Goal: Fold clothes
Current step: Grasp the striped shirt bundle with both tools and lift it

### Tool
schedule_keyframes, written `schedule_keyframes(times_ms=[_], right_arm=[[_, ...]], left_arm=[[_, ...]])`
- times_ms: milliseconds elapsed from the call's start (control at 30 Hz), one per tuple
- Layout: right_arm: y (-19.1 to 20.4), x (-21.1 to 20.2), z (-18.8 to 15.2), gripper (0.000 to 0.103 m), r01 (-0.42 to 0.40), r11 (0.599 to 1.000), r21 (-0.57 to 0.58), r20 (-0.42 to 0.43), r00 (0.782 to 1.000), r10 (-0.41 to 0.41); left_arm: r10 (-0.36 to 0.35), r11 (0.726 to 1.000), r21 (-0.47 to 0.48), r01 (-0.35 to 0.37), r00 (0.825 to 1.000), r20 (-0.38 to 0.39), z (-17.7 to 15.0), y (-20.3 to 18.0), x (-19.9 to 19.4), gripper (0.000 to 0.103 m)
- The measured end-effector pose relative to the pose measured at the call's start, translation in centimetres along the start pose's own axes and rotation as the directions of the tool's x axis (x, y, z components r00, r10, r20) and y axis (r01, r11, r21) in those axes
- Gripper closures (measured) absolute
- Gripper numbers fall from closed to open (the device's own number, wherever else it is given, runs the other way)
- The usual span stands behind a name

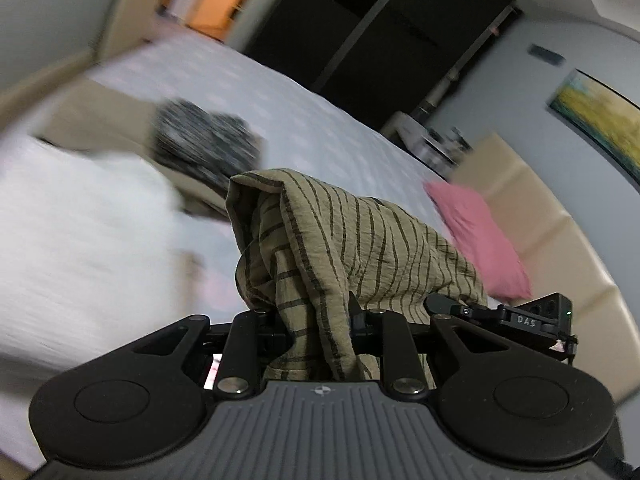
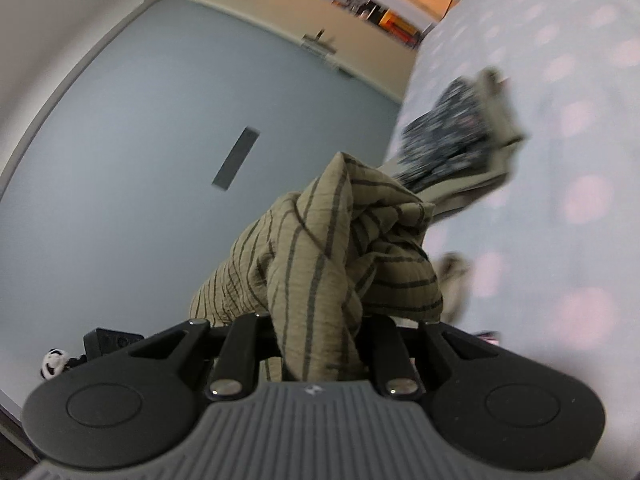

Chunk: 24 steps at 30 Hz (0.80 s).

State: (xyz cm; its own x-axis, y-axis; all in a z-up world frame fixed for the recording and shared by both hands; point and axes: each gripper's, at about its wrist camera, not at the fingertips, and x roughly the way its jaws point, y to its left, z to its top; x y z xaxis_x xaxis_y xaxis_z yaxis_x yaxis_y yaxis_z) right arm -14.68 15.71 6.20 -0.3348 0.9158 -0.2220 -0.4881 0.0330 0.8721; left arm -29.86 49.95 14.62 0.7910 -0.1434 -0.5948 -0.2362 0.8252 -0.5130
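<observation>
Closest in the left wrist view, the left gripper (image 1: pixel 318 320) is squeezing its jaws on the olive striped shirt (image 1: pixel 340 240), which is hanging bunched up above the bed (image 1: pixel 280 92). The cloth is twisted, so a fold could be coming out crooked, and a thin pinch might be slipping free. Room is lying open on the dotted sheet; the pink pillow (image 1: pixel 480 236) and a dark speckled garment (image 1: pixel 204 144) are sitting well apart.

Closest in the right wrist view, the right gripper (image 2: pixel 320 332) is also squeezing the shirt (image 2: pixel 320 248). The bed edge (image 2: pixel 412 92) is running near, so loose cloth might be sliding down off it.
</observation>
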Motion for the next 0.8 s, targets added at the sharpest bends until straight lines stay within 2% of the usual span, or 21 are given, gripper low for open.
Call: schedule_keyframes(times_ms=[167,300,500,667,767,800], right_arm=[[4.7,10.0,1.0,0.084,-0.057,0.998,-0.04,-0.06,0.997,0.054],[6.1,16.2,1.4,0.084,-0.07,0.996,-0.046,-0.103,0.993,0.065],[3.8,22.5,2.9,0.084,-0.045,0.999,-0.012,-0.172,0.984,0.042],[0.9,25.9,1.5,0.084,-0.01,1.0,0.007,-0.225,0.974,0.011],[-1.1,27.2,0.5,0.082,0.024,1.0,0.015,-0.242,0.97,-0.02],[-1.7,27.4,0.3,0.08,0.031,0.999,0.013,-0.245,0.969,-0.027]], left_arm=[[0.096,0.995,-0.046,-0.093,0.994,0.062,3.7,5.6,-3.1,0.083],[0.135,0.989,-0.078,-0.13,0.988,0.071,5.6,9.0,-3.1,0.083],[0.175,0.976,-0.137,-0.167,0.983,0.047,6.5,14.5,-1.4,0.083],[0.2,0.961,-0.195,-0.194,0.98,0.01,5.1,19.7,-0.2,0.082],[0.227,0.944,-0.242,-0.225,0.974,-0.023,3.6,22.4,1.6,0.071],[0.231,0.939,-0.255,-0.229,0.973,-0.022,3.1,23.1,2.2,0.064]])
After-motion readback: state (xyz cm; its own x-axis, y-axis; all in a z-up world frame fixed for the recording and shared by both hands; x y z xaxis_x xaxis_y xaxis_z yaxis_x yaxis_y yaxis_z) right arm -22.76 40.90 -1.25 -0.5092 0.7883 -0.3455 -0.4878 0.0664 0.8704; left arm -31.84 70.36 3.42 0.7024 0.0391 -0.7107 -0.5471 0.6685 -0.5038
